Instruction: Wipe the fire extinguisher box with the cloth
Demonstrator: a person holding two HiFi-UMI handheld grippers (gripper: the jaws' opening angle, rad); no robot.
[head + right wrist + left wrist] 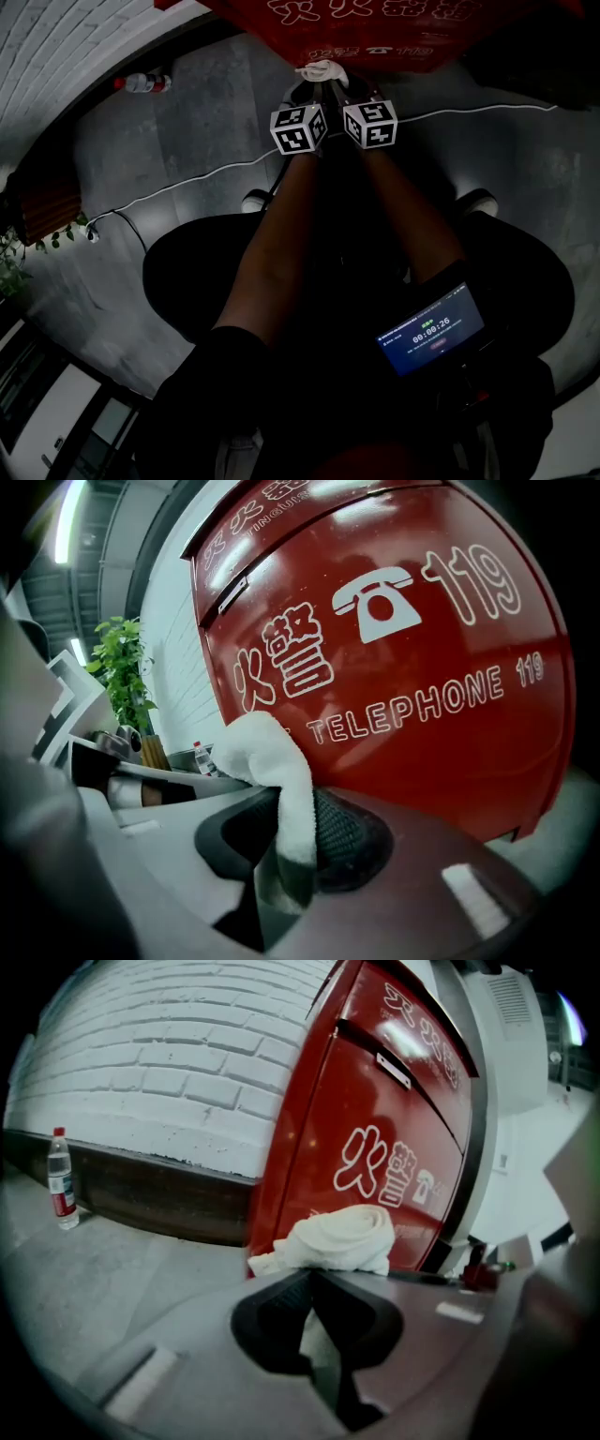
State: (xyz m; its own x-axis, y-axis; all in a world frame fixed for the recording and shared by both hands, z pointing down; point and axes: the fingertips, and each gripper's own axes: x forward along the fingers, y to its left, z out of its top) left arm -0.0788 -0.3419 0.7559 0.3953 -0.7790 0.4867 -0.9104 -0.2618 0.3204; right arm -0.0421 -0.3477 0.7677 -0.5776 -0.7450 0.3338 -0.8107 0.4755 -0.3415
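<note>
Each gripper carries a white cube with black square markers, the left cube [298,128] and the right cube [370,123]. Seen close, the left gripper [312,1277] and right gripper [292,803] have smooth grey-mauve shells with small white rectangles on them and black jaw pads [349,841] — dimpled on the right one. The person wears a black short-sleeved top [225,375], black trousers [187,272] and shoes with pale toes [254,200] — and a small device on the front has a blue screen [430,329] with white timer digits.
</note>
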